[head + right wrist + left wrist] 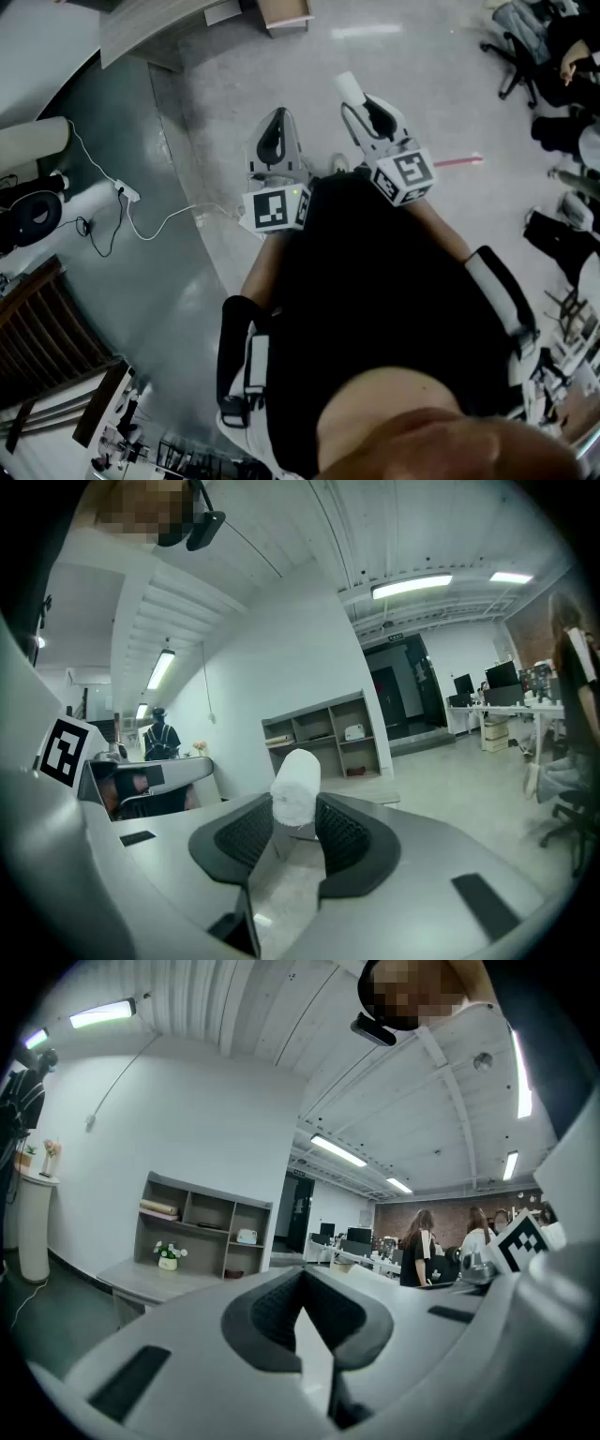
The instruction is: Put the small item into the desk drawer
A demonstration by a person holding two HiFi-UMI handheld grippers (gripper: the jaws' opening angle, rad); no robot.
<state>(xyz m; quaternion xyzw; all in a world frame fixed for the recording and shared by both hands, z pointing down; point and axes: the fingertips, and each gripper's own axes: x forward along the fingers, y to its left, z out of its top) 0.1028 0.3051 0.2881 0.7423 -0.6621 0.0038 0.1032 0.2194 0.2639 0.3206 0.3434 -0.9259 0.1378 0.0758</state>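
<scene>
The right gripper [293, 819] has its two dark ribbed pads clamped on a small white roll [296, 782], one pad on each side. The roll sticks up past the jaw tips toward 12 o'clock. Could be fuzzy or papery stuff, can't tell which. In the head view the same roll is the pale stub at roughly 1 o'clock from centre frame, poking out of the gripper's front end above the grey floor [422, 75].

The left gripper [302, 1286] is carrying nothing. Its pads are pressed together at the tips, with just a thin wedge of light behind them. From the head camera it sits at about 9 o'clock of the right one, near but not touching. Both are held out in front of the person's black top [375, 281], and each has a marker cube [277, 208] on its near end.

Over at 9 o'clock on the floor, a white cable [178, 215] runs to a power strip [127, 192]. A wooden chair [42, 328] sits at about 8 o'clock. The left gripper view also catches a grey shelf unit [197, 1232] against the wall at 9 o'clock, and some people [422, 1246] standing way back at 3 o'clock.
</scene>
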